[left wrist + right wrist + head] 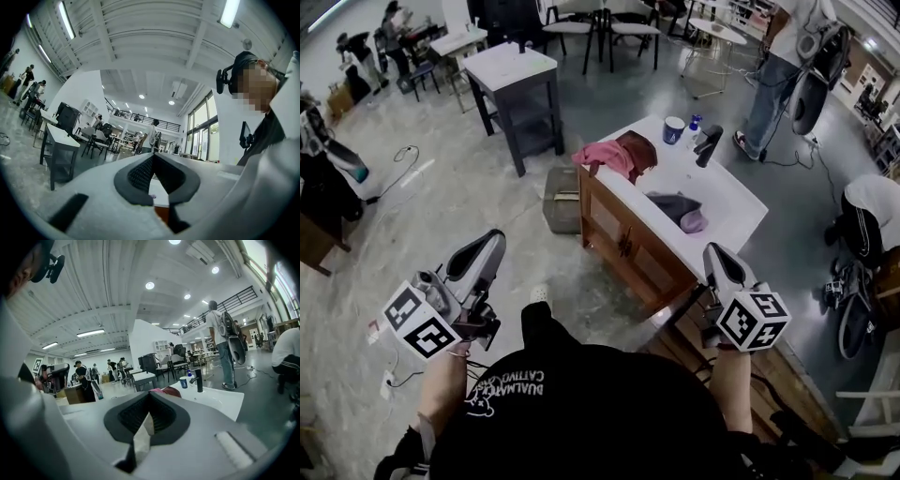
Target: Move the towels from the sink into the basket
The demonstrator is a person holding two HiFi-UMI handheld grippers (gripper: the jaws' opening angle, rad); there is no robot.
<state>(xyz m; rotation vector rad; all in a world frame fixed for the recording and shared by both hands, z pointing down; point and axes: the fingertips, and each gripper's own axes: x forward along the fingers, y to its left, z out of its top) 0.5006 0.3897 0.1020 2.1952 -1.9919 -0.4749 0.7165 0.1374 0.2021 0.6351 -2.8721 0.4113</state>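
Both hand-held grippers sit low in the head view with the person's arms behind them. The left hand-held gripper (492, 242) is at lower left over the bare floor, and the right hand-held gripper (715, 253) is at lower right, near the close corner of the wooden cabinet (628, 248). In each gripper's own view the dark ribbed pads meet at the tips with nothing pinched between them, so both are closed and empty. The white sink (727, 202) runs diagonally across the centre of the head view. A grey towel (672, 204) lies in its basin with a purple towel (693, 222) touching it on the lower right. A pink towel (598, 155) and a dark red towel (637, 148) are bunched together on the worktop's far left corner, the pink one drooping over the edge. A blue cup (673, 129) and a black faucet (708, 145) stand along the far edge (the right gripper view shows them too, beyond its jaws). The basket (562, 199) stands on the floor just left of the cabinet; it seems to hold no towel, though its inside is too small to read surely.
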